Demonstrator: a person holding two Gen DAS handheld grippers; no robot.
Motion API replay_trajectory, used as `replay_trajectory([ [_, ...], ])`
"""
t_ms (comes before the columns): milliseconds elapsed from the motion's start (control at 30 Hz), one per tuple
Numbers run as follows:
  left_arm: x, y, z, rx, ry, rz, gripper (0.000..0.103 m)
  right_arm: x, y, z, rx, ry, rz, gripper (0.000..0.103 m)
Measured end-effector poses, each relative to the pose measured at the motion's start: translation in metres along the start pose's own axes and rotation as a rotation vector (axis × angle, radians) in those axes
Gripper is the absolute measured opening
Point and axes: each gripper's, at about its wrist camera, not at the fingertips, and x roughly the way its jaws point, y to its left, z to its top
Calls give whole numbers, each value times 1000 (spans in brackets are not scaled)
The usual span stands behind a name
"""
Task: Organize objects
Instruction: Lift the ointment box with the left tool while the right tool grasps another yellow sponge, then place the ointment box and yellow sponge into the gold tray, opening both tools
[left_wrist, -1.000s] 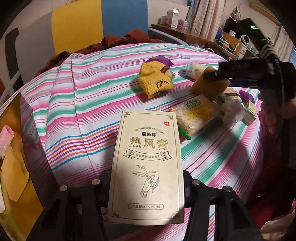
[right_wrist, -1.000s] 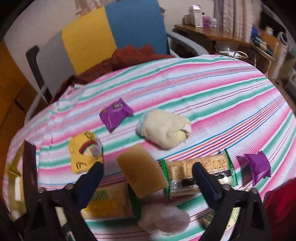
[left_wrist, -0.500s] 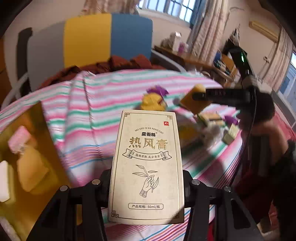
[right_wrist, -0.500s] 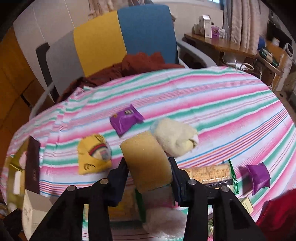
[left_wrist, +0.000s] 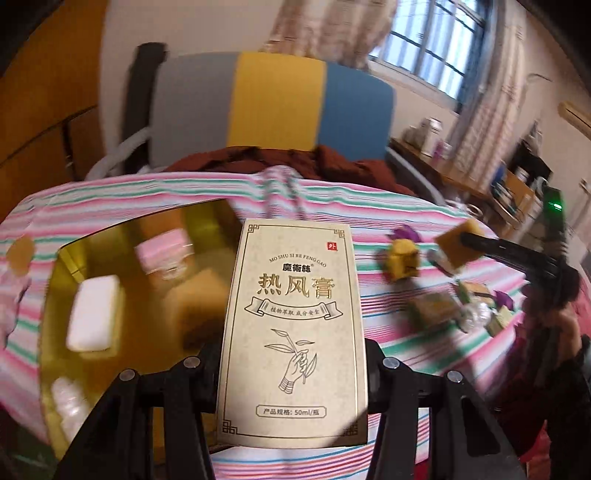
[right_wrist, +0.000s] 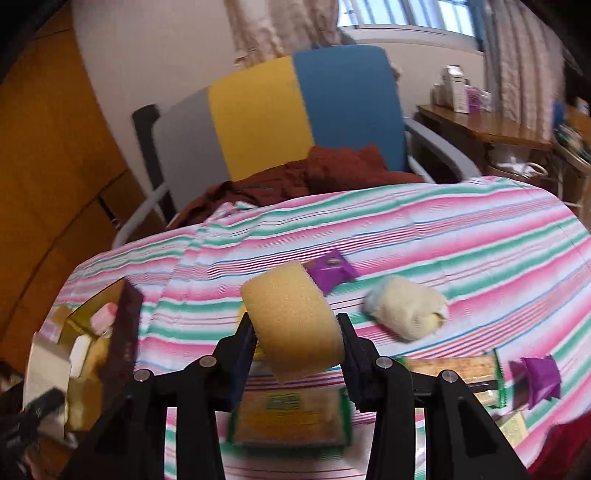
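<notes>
In the left wrist view the left gripper pinches a tall beige carton with gold print; it stands upright in the lower middle of the frame, with both jaws pressed on its long sides. To the left of the carton, on the striped cloth, there is a shiny gold tray with a white block and a pink packet inside, all blurred.

In the right wrist view the right gripper is pressed on a yellow sponge – it sits in the middle of the frame, tilted, above the cloth. Under it, at the bottom of the frame, lies a cracker packet. To the right lies a cream sock bundle, and behind the sponge a purple wrapper. A second purple wrapper lies at the right edge.
</notes>
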Motion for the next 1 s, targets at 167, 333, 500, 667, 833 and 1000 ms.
replay_trajectory([
  [167, -9, 47, -9, -100, -7, 92, 52, -5, 32, -4, -40, 8, 78, 43],
  [333, -14, 88, -17, -198, -11, 170, 52, -8, 86, -15, -99, 35, 197, 44],
  [500, -12, 109, -24, -251, 13, 239, 52, -11, 152, -30, -183, 64, 339, 44],
  [667, -19, 124, -29, -284, 5, 287, 55, 2, 211, -50, -262, 124, 405, 46],
  [833, -27, 129, -30, -293, -12, 299, 64, 22, 238, -66, -282, 196, 414, 50],
  [1000, -34, 132, -33, -286, -27, 311, 64, 28, 257, -77, -313, 227, 414, 60],
])
